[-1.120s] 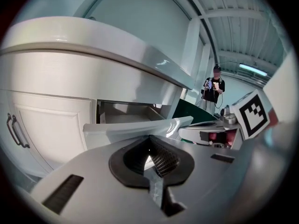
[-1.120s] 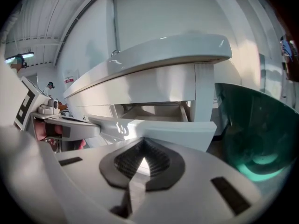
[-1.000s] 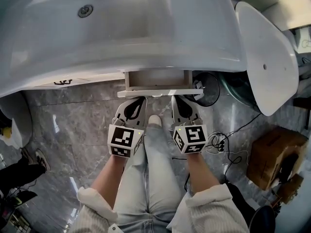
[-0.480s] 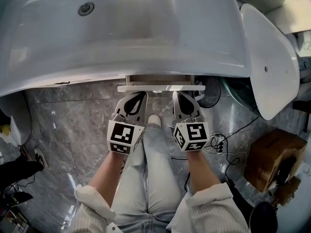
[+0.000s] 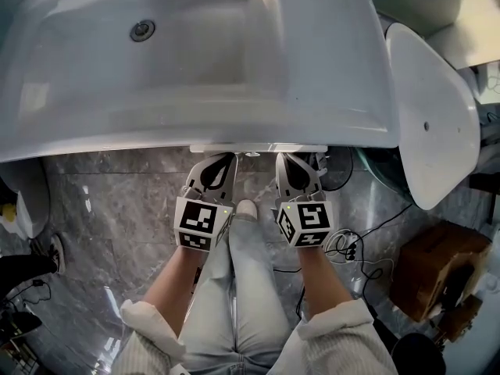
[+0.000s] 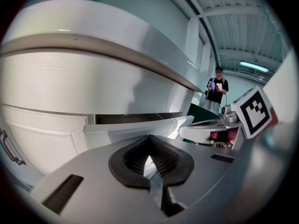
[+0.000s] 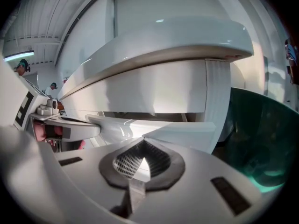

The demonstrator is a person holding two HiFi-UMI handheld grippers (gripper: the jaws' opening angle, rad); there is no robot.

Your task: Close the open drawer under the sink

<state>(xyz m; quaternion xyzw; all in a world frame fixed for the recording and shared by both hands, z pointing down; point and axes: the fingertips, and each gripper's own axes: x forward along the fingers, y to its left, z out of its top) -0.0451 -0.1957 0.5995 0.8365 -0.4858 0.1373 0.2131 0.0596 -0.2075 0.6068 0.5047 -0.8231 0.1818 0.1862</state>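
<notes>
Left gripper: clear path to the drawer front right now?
Probably yes. The left gripper, jaws shut and empty, points straight at the drawer front with nothing between them. The sink overhangs above but doesn't seem to block it.

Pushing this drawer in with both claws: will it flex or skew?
The drawer front looks like a rigid white panel, so it probably won't flex. With the left claw and right claw spaced along it, it should slide straight. The dark gap above suggests a little travel remains.
</notes>
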